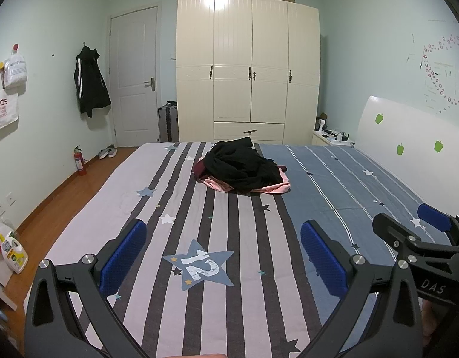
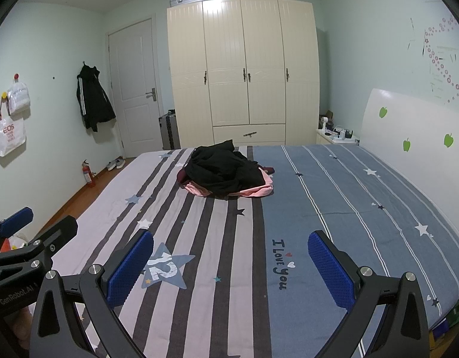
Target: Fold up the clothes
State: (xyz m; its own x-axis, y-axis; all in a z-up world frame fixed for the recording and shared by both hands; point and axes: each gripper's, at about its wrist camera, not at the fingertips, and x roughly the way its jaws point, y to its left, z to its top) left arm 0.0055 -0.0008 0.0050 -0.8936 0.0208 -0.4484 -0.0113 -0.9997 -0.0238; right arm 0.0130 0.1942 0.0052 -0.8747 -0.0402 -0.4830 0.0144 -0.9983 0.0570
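A heap of clothes (image 1: 242, 168), black on top with pink and dark red underneath, lies in the middle of the bed toward its far side; it also shows in the right wrist view (image 2: 226, 171). My left gripper (image 1: 223, 255) is open and empty, held above the near part of the striped bedsheet (image 1: 199, 208), well short of the heap. My right gripper (image 2: 230, 264) is open and empty, beside the left one at about the same distance from the heap. Each gripper shows at the edge of the other's view.
A cream wardrobe (image 1: 248, 65) stands beyond the bed. A white headboard (image 1: 414, 149) runs along the right. A door (image 1: 135, 77), a hanging black jacket (image 1: 90, 82), a fire extinguisher (image 1: 80, 162) and wooden floor (image 1: 71, 191) are on the left.
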